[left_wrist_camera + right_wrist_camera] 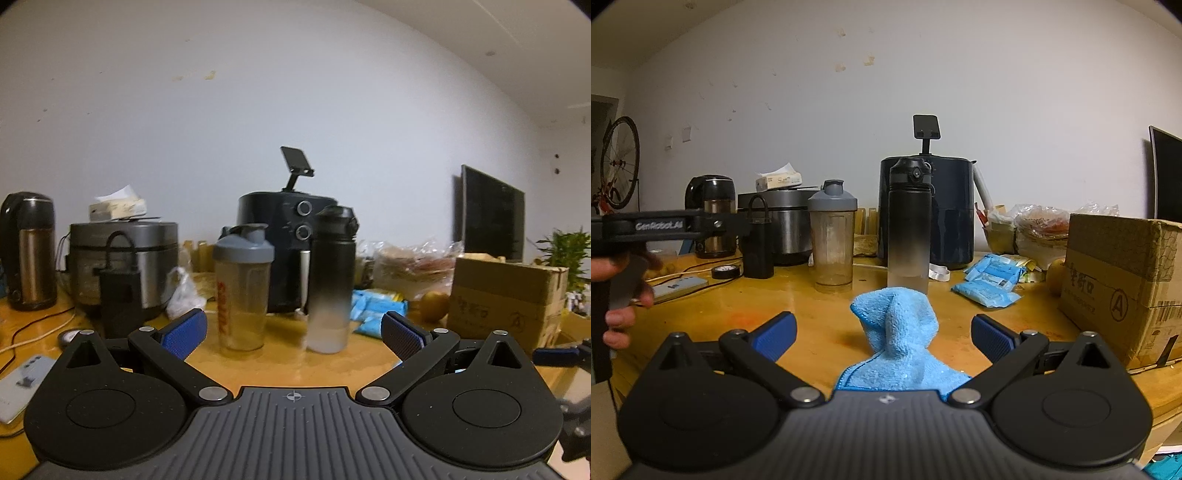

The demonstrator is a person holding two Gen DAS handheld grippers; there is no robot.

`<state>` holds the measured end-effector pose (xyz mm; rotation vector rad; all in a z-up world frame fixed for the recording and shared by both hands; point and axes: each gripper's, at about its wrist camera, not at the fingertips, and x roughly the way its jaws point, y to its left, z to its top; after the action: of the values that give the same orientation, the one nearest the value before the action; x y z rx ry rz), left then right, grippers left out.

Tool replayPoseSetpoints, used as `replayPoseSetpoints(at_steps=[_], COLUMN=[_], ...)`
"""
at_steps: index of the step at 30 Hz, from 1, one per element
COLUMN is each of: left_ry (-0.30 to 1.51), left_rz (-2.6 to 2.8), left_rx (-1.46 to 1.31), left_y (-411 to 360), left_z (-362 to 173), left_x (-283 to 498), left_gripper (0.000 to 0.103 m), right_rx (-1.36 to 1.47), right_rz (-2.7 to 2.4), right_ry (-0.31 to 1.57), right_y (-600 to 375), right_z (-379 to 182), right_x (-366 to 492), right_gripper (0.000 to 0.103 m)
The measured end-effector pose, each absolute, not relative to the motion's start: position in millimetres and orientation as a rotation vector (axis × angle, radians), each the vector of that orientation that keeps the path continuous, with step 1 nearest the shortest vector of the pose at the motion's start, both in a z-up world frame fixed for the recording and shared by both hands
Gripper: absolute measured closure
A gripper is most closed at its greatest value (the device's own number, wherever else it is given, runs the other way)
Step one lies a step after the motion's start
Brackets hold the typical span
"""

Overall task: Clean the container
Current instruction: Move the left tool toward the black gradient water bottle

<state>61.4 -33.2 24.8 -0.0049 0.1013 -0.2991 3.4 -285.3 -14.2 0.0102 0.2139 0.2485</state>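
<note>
Both grippers, left gripper [293,334] and right gripper [884,334], held agape, empty; blue cloth [899,332] lies bunched between right fingers, before 2 capped bottles: shaker [833,236], black flask [909,225]. Cloth best pinched at raised fold.

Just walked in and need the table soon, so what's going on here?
A person holds a two-finger gripper in each hand, set to clean a container. Both grippers are open and hold nothing. The right gripper is over a blue cloth on the table, its fingers either side of it. The left gripper faces the shaker and black bottle, which stand upright, lids on, untouched. Cleaning has not started.
</note>
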Motion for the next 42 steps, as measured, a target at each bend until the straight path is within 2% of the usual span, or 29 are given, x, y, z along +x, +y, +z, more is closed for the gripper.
replayPoseSetpoints(at_steps=[42], left_ry=[0.104], left_rz=[-0.444], left_rx=[-0.005], left_y=[-82], left_z=[67], left_x=[162], left_gripper=[0.0], right_rx=[0.036], right_rz=[0.234], right_ry=[0.25], right_y=[-291], right_z=[-21], right_x=[6], right_gripper=[0.0])
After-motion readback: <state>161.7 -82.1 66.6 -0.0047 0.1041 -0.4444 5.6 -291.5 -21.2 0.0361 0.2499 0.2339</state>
